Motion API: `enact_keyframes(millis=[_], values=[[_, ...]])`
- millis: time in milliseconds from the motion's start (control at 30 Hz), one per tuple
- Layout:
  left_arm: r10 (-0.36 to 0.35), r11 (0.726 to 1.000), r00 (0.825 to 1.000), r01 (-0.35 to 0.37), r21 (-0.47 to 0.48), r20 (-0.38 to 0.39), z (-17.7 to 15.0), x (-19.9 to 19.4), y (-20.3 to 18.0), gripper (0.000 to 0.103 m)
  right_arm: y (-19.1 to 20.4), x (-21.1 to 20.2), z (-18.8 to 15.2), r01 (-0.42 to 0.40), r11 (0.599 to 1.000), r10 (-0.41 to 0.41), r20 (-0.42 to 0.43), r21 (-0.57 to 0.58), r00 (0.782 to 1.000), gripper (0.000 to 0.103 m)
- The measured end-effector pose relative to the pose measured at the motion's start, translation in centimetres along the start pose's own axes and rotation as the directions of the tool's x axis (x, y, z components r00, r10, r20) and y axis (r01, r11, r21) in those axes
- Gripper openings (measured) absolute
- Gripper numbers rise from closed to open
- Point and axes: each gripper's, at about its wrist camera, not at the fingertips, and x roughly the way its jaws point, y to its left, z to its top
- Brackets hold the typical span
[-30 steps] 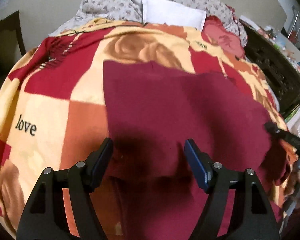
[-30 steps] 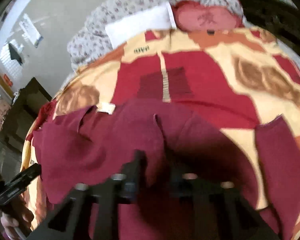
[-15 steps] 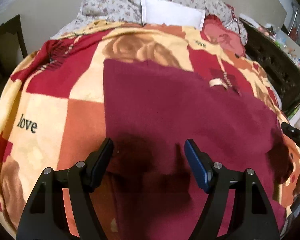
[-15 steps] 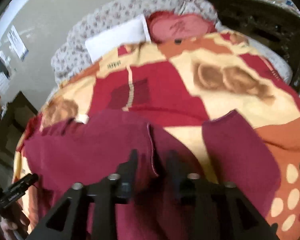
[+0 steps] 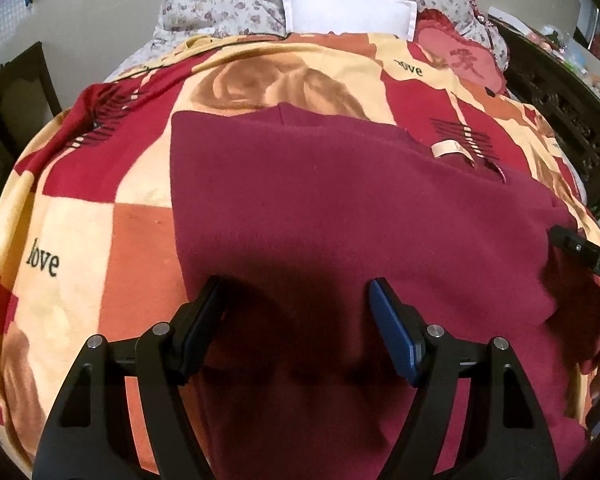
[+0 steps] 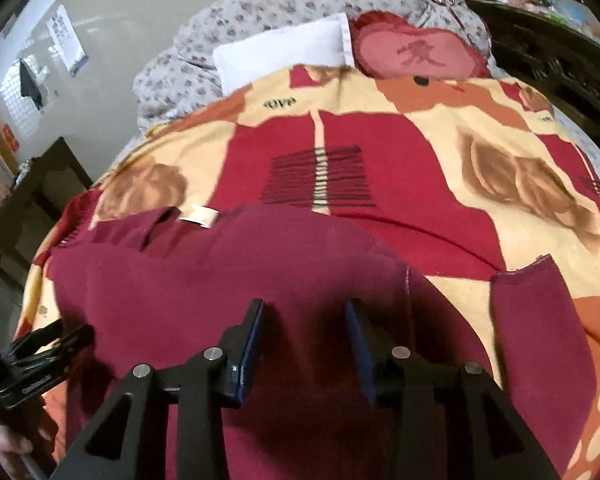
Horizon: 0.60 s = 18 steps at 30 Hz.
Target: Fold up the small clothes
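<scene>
A maroon knit garment (image 5: 340, 208) lies spread on the patterned blanket (image 5: 80, 240), with a small beige label (image 5: 446, 148) near its far edge. My left gripper (image 5: 296, 292) is open just above its near part, holding nothing. In the right wrist view the same garment (image 6: 228, 280) lies flat, the label (image 6: 200, 215) at its far left, and one sleeve (image 6: 540, 340) lies out to the right. My right gripper (image 6: 305, 312) is open over the garment's right half and empty. The right gripper's tip shows at the left wrist view's right edge (image 5: 580, 250).
The blanket (image 6: 420, 160) covers a bed. At its head lie a white pillow (image 5: 348, 12), a red heart cushion (image 6: 416, 54) and a floral quilt (image 5: 220, 4). Dark carved wooden furniture (image 5: 560, 100) stands on the right, a dark chair (image 5: 16, 92) on the left.
My right gripper opened and let go of the garment after drawing it rightwards; the cloth now lies flatter and wider. My left gripper stayed open in place.
</scene>
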Motion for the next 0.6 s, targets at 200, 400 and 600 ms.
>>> enact_keyframes(millis=[200, 400, 600], values=[[-0.023, 0.999, 1.000, 0.024, -0.030, 0.015, -0.1, -1.1, 0.0, 0.074, 0.9, -1.3, -1.3, -0.007, 1.000, 0.006, -0.039, -0.027, 0.999, 0.040], [-0.010, 1.000, 1.000, 0.010, 0.005, 0.013, -0.5, -2.2, -1.1, 0.074, -0.4, -2.2, -1.7, -0.046, 0.999, 0.047, -0.046, 0.008, 0.998, 0.041], [-0.058, 0.998, 0.998, 0.058, -0.017, 0.040, -0.2, -3.6, -0.9, 0.074, -5.4, -7.1, -1.8, 0.125, 0.992, -0.125, 0.024, -0.014, 0.992, 0.052]])
